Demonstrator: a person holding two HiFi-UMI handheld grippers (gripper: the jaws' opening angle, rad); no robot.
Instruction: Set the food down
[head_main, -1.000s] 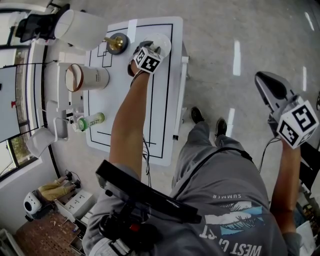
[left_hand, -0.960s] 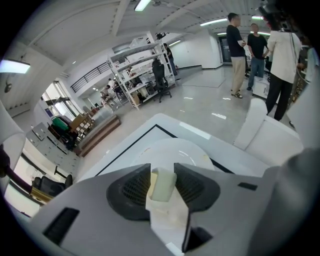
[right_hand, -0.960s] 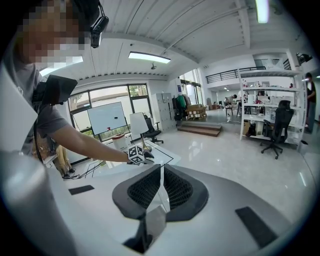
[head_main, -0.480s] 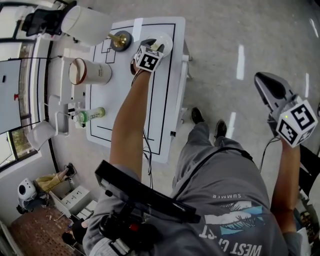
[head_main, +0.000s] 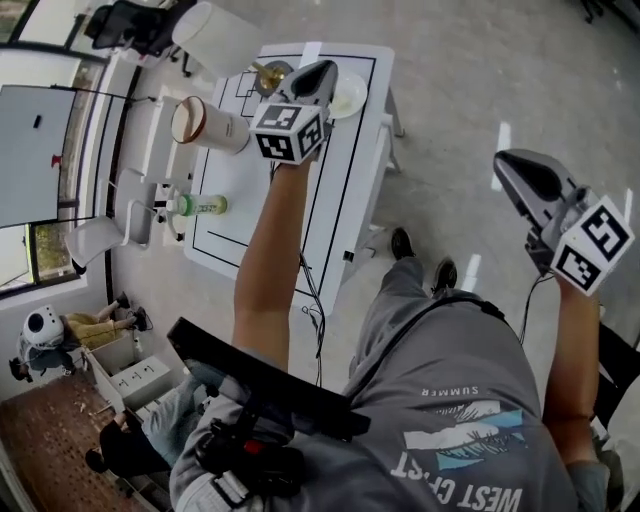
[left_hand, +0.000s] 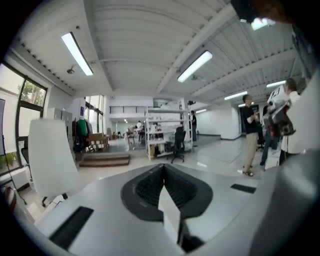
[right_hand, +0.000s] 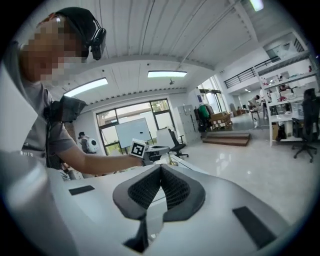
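Seemingly the food sits on the small white plate (head_main: 352, 98), though I can't pick it out against the pale dish. The plate lies at the table's (head_main: 335, 215) far right corner, close to the edge. My left gripper (head_main: 318, 75) hangs just above and beside it, its jaws just drawn together on nothing, which I read as the release done. My right gripper (head_main: 512, 168), pinched closed and also empty, waits over the floor, well apart. A brown-rimmed canister (head_main: 210, 125) and a green bottle (head_main: 200, 206) crowd the left side; the near tabletop is bare.
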